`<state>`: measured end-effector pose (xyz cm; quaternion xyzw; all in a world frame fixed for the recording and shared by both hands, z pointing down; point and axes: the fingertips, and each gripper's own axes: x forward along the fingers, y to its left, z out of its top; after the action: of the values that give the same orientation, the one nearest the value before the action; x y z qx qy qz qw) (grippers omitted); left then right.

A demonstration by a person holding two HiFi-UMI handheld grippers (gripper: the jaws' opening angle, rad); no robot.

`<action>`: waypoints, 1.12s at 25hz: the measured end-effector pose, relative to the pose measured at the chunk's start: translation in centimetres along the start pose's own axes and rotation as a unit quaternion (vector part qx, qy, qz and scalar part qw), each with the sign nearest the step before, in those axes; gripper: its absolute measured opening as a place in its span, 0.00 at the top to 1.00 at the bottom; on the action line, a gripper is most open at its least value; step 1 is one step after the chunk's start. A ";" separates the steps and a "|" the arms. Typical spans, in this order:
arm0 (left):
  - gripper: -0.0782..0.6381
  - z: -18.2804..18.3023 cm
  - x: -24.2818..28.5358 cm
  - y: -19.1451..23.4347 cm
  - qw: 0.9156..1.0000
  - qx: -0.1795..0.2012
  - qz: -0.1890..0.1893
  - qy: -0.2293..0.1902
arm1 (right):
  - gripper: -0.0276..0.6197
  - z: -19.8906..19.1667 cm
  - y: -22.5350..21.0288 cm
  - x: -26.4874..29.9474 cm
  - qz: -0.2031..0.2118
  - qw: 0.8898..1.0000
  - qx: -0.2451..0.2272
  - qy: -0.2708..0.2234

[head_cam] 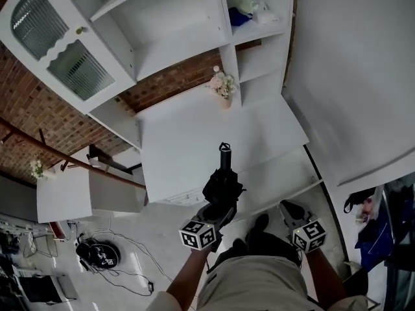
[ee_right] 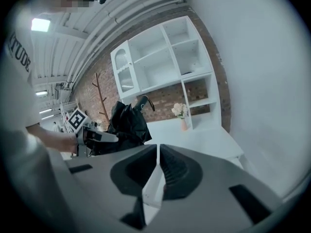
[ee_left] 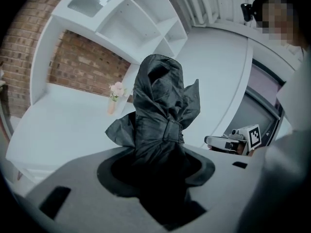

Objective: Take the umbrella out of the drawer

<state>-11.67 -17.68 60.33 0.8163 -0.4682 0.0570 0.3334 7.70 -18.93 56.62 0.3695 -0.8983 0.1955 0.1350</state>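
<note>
A folded black umbrella (head_cam: 222, 185) stands out of my left gripper (head_cam: 219, 205), its handle end (head_cam: 225, 153) pointing toward the white cabinet. Seen from the left gripper view, the umbrella's gathered fabric (ee_left: 163, 106) fills the space between the jaws of the left gripper (ee_left: 160, 178), which is shut on it. The umbrella is held up in the air, just above the cabinet top's (head_cam: 214, 135) front edge. My right gripper (head_cam: 290, 210) hovers to its right with the jaws together and nothing between them. The right gripper view shows its own jaws (ee_right: 158, 164), with the umbrella (ee_right: 127, 123) off to the left.
A small vase of flowers (head_cam: 224, 86) stands at the back of the cabinet top, under a white shelf unit (head_cam: 181, 24) with an open glass door (head_cam: 58, 37). A low white table (head_cam: 65, 196) and cables (head_cam: 97, 254) lie at the left. A white wall (head_cam: 356, 76) runs along the right.
</note>
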 end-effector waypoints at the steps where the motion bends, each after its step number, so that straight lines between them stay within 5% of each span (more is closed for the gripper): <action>1: 0.58 0.0 -0.8 -0.2 1.000 -0.003 -0.001 -0.005 | 0.90 0.2 0.8 -0.3 0.001 1.000 -0.005 -0.002; 16: 0.58 1.0 -11.6 -3.7 0.996 -0.030 -0.032 -0.080 | 0.90 0.3 9.1 -6.6 -0.011 0.999 -0.028 -0.040; 28: 0.58 0.9 -14.1 -6.1 0.992 -0.041 -0.052 -0.104 | 0.90 0.7 9.2 -12.1 -0.049 0.996 -0.036 -0.058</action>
<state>-14.82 -5.88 50.91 0.8268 -0.4588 -0.0653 0.3186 9.39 -5.90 48.98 0.4188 -0.8919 0.1343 0.1052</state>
